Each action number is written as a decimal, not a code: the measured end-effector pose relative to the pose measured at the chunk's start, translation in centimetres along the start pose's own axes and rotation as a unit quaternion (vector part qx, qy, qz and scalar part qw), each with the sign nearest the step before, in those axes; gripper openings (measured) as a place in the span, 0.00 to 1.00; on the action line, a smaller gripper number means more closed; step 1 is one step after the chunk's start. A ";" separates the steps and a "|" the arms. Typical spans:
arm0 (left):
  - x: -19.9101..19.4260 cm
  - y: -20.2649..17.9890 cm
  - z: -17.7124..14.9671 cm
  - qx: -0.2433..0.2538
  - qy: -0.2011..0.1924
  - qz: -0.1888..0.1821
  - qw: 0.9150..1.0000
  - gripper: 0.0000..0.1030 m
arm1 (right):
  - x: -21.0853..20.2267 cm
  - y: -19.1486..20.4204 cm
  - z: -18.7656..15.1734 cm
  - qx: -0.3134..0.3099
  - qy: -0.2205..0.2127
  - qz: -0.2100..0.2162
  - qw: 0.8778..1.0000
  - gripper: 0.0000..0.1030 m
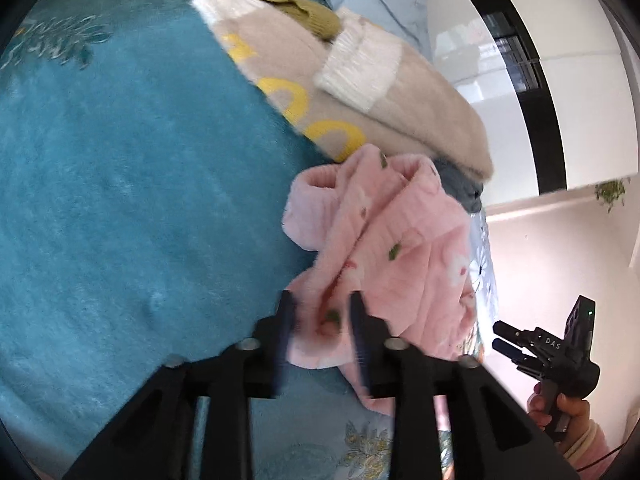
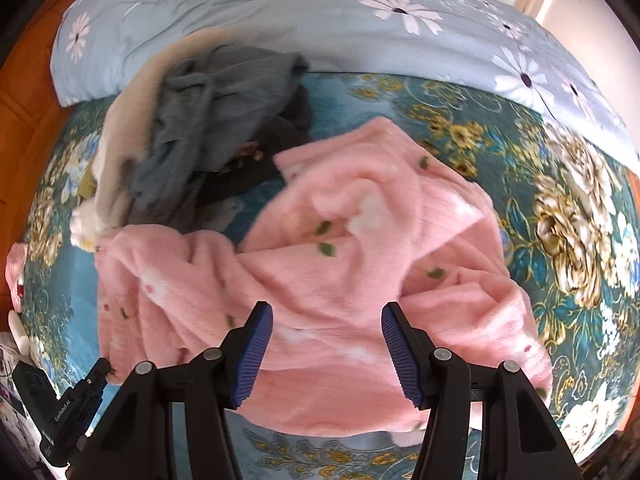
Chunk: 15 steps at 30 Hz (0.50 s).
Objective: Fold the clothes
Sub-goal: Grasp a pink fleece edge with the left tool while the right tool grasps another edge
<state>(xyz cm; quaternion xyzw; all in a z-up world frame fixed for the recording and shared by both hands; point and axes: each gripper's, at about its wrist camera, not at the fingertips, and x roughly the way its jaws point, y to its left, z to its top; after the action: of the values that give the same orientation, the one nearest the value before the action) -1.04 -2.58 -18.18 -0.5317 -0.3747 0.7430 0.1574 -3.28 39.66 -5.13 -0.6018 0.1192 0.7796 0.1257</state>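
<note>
I am pinching a hem of the crumpled pink sweater [image 1: 384, 248] on the bed [image 1: 120, 200] with my left gripper [image 1: 322, 320]; my right gripper [image 2: 326, 344] is hovering spread, needing an opposite edge.

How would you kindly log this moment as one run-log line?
step: grasping pink sweater | left gripper: straddling its edge, closure unclear | right gripper: open above it | surface: teal bedspread

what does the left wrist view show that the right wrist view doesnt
Only the left wrist view shows the beige sweater's yellow letters, its white cuff and the window. Only the right shows the daisy-print quilt and grey garment. Both show the pink sweater on the teal bedspread.
</note>
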 end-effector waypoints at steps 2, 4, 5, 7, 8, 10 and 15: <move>0.7 -0.4 0.0 0.009 0.000 0.009 1.000 0.55 | 0.1 -1.4 0.0 0.007 0.000 0.004 1.000 0.59; 1.3 -0.7 -0.1 0.018 0.007 0.019 1.000 0.57 | 0.2 -2.7 -0.1 0.015 0.000 0.008 1.000 0.59; 1.8 -0.8 -0.1 0.024 0.014 0.026 0.999 0.58 | 0.2 -3.4 -0.1 0.020 -0.001 0.010 1.000 0.59; 2.4 -0.6 -0.3 0.035 0.023 0.047 0.998 0.58 | 0.2 -5.0 -0.2 0.037 -0.002 0.010 0.999 0.59; 2.6 -0.4 -0.4 0.035 0.025 0.054 0.998 0.58 | 0.3 -6.1 -0.3 0.048 -0.002 0.009 0.999 0.59; 2.8 -0.1 -1.0 0.033 0.031 0.057 0.997 0.58 | 0.5 -8.3 -1.0 0.071 0.001 0.001 0.998 0.59; 3.0 -0.7 -1.7 0.052 0.040 0.072 0.995 0.19 | 1.1 -13.8 -2.7 0.130 0.009 -0.016 0.991 0.59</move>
<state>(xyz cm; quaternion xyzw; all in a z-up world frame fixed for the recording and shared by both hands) -0.83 0.49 -19.95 -0.5775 -0.2897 0.7491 0.1462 3.57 51.80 -7.38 -0.5890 0.2107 0.7503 0.2140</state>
